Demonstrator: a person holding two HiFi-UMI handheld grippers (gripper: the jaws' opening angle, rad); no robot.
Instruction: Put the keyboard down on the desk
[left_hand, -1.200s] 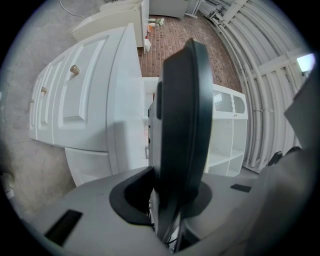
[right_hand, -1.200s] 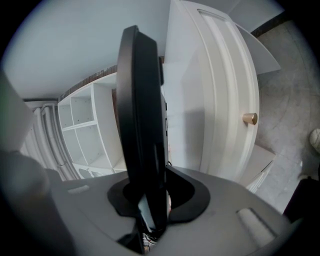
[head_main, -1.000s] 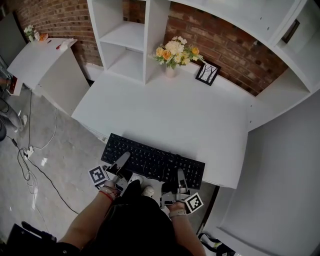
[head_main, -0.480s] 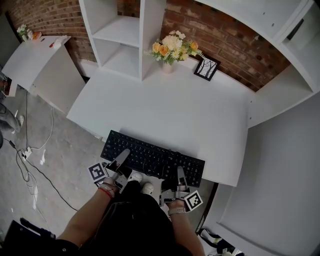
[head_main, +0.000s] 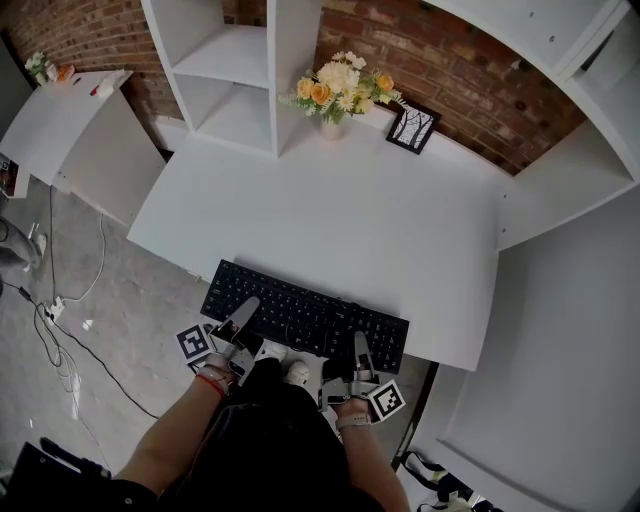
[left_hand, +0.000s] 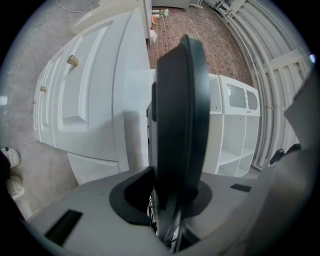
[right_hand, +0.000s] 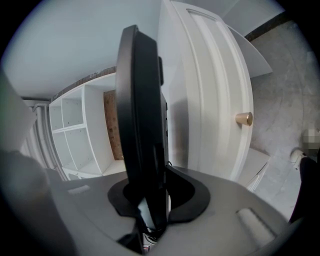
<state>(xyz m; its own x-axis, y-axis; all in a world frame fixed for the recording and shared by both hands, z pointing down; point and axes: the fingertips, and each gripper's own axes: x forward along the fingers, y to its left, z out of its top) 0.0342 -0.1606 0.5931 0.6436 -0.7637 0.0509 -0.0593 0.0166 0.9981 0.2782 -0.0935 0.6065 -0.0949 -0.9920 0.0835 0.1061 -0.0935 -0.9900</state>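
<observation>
At the lower centre of the head view, the black keyboard (head_main: 305, 318) hangs between my two tools over the near edge of the white desk (head_main: 330, 215). Its far long side reaches over the desk top, while its left end juts past the desk's corner above the grey floor (head_main: 110, 330). The left tongs (head_main: 244, 308) pinch the near long edge towards the frame's left, and the right tongs (head_main: 360, 345) pinch the same edge towards the right. In each gripper view the board runs edge-on, straight out from between the jaws, with the pads pressed on its two faces. I judge the two grips are set well apart along one side so that the long, thin board stays level and does not twist. Whether its underside touches the desk I cannot tell from these angles. The gripper views look past the board at white drawer fronts with brass knobs (right_hand: 244, 118), which suggests it sits about level with the desk's front. The broad bare middle of the desk lies open ahead, and a vase of flowers (head_main: 338, 88) and a small framed picture (head_main: 412, 127) stand well apart at the upper edge, so I judge the put-down is not yet finished.
</observation>
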